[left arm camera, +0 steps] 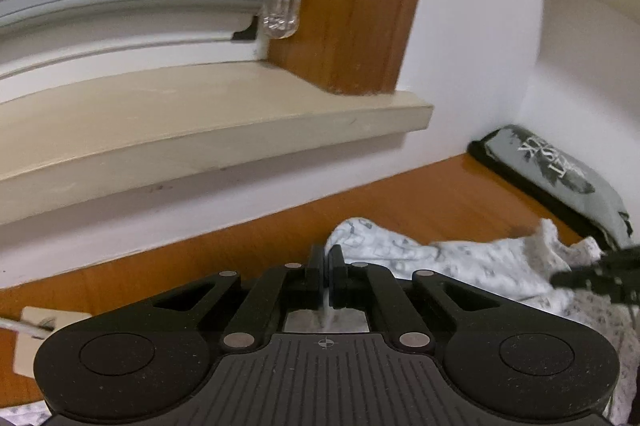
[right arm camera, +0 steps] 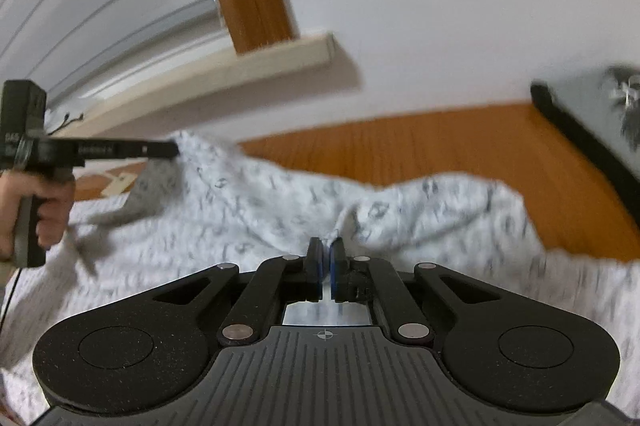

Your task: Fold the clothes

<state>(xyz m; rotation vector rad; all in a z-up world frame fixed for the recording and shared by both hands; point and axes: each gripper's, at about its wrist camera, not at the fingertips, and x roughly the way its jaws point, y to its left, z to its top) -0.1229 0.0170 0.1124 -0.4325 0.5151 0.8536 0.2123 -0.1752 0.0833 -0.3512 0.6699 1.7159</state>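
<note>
While the white patterned garment [right arm camera: 280, 209] lay rumpled on the wooden table [right arm camera: 400, 141], both tongs were clenched on its far edge: left tongs [left arm camera: 326, 266] at lower centre, right tongs [right arm camera: 326, 258] likewise, the edge running left-right between the 2.

The garment [right arm camera: 280, 193] lies on the table [right arm camera: 400, 141], below the windowsill [left arm camera: 200, 121].

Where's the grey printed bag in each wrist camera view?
Left wrist: the bag lies at the right edge, on the table against the wall.
Right wrist: the bag is blurred, at the right edge, above the white garment.
Shared landmark: the beige windowsill.
</note>
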